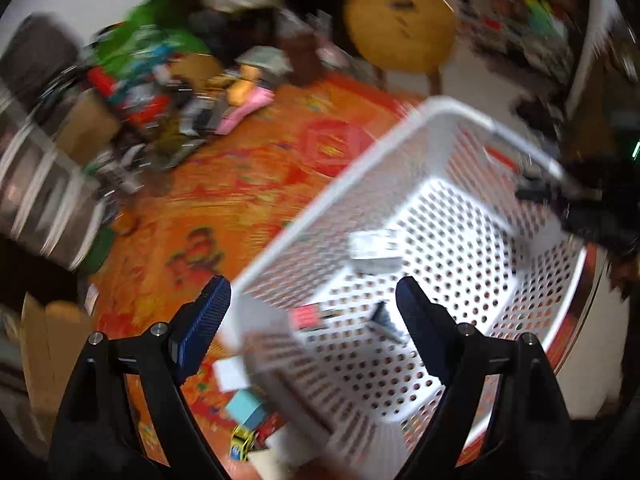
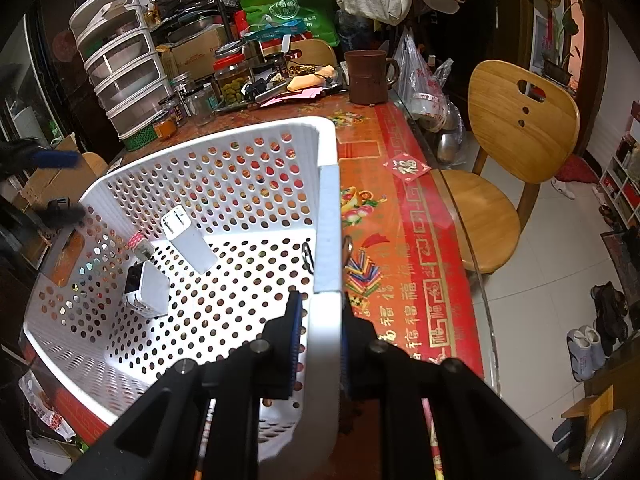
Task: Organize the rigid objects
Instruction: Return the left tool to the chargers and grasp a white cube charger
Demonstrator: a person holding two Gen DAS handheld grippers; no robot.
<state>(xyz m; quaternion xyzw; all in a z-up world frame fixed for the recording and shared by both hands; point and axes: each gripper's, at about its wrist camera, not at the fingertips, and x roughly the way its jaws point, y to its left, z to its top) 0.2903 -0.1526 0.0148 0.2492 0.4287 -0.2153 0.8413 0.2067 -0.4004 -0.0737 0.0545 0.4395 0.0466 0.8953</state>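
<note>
A white perforated plastic basket (image 2: pixel 224 184) sits on a table covered with a red and orange patterned cloth (image 2: pixel 404 240), filling the centre and lower left of the right wrist view. The right gripper (image 2: pixel 322 340), at the bottom of that frame, is clamped on the basket's near rim, one blue pad inside the wall and one outside.

In the blurred left wrist view the left gripper (image 1: pixel 312 312) hangs over the basket's corner at the lower centre, its blue-padded fingers (image 1: pixel 204 316) spread wide with nothing between them.

Inside the basket lie a white plug adapter with metal prongs (image 2: pixel 186 236) near the middle of the right wrist frame, a white boxy charger with a dark face (image 2: pixel 146 290) to its lower left, and a small piece with a red-and-white patterned band (image 2: pixel 140 245) between them. More small items, among them a light blue block (image 1: pixel 246 410), lie on the cloth outside the basket at the lower left of the left wrist view.

These pieces look light, hard and smooth-sided, unlikely to deform or break but apt to slip; each is probably best pinched across its flat opposite faces, clear of the prongs. The basket looks stiff and light, and its thick rim seems the firmest hold.
</note>
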